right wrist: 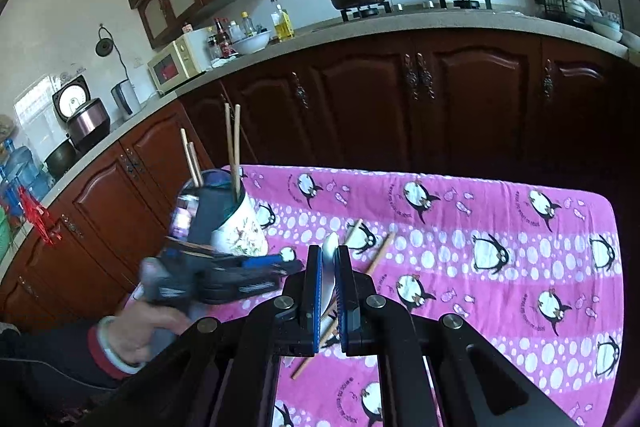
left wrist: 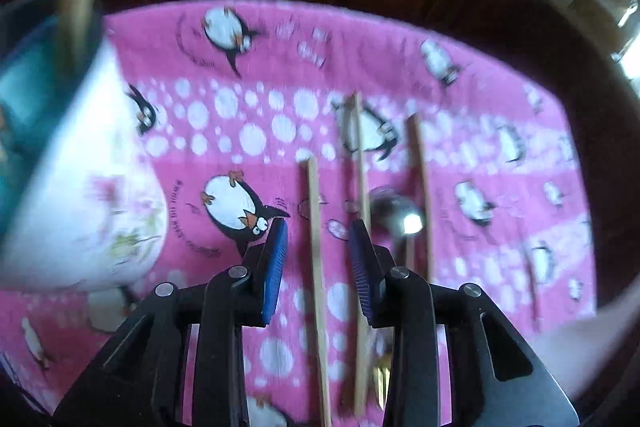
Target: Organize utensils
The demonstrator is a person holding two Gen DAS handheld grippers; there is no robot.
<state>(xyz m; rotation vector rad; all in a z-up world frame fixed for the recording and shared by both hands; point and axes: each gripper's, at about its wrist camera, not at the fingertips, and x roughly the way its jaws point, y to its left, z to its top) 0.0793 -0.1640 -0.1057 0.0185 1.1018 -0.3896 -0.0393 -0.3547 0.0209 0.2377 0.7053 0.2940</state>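
My left gripper (left wrist: 318, 227) hangs open over a pink penguin cloth (left wrist: 240, 87). One wooden chopstick (left wrist: 316, 287) lies on the cloth between its blue pads, untouched. Two more chopsticks (left wrist: 362, 155) lie just to the right, beside a shiny spoon bowl (left wrist: 396, 215). A white flowered cup (left wrist: 80, 207) with a teal inside stands at the left, with chopsticks in it. In the right wrist view my right gripper (right wrist: 330, 253) is shut on a pale spoon (right wrist: 330, 241). The blurred left gripper (right wrist: 288, 265) is beside the cup (right wrist: 240, 227), which holds several chopsticks (right wrist: 232, 147).
Loose chopsticks (right wrist: 380, 253) lie on the cloth (right wrist: 500, 227) ahead of the right gripper. A hand in a dark sleeve (right wrist: 132, 339) carries the left gripper. Dark wooden cabinets (right wrist: 440, 99) and a worktop with a microwave (right wrist: 176, 63) and pots stand beyond the table.
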